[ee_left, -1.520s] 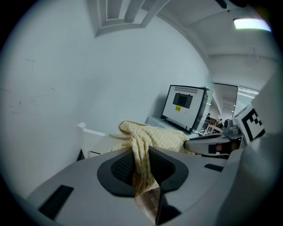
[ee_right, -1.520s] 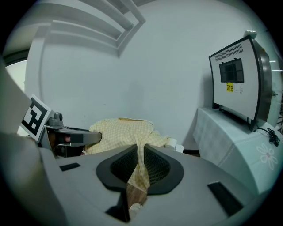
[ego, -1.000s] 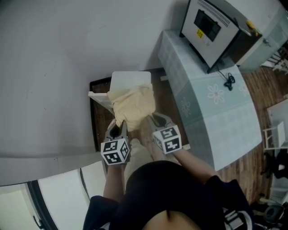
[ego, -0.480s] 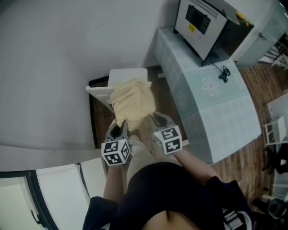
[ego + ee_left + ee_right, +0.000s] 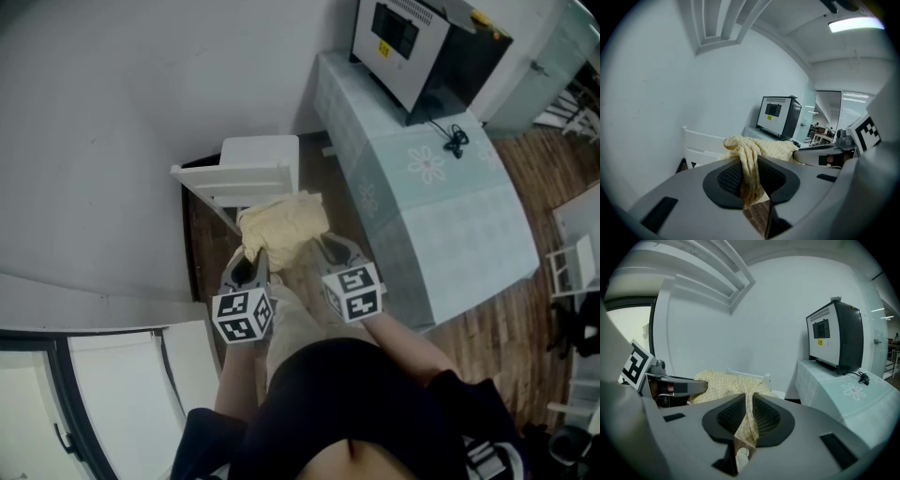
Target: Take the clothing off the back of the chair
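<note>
White wall (image 5: 112, 141) fills the upper left of the head view, and a brown plank floor (image 5: 506, 309) runs along the right. A white chair (image 5: 246, 172) with a slatted back stands against the wall. To its right is a desk (image 5: 450, 234) covered in a pale green cloth with flower prints. It carries a boxy black and white machine (image 5: 422, 42) with a dark window, and a black cable (image 5: 455, 139) lies coiled beside it.

A person in a dark top stands in front of the chair, forearms reaching forward, one pair of tongs in each hand. The left tongs (image 5: 249, 259) are clenched on one edge of a pale yellow piece of clothing (image 5: 281, 228). The left gripper view shows the fabric pinched between the ribbed dark pads and trailing below them. The right tongs (image 5: 324, 247) grasp the opposite edge in the same way, a fold of cloth squeezed between their pads.

The clothing hangs bunched between the two pairs of tongs, raised off the floor. It sits on the person's side of the chair, just in front of the top rail and no longer draped over it. Whether any fold touches the chair cannot be told. A cube with black and white square markers (image 5: 242, 316) tops each pair of tongs.
</note>
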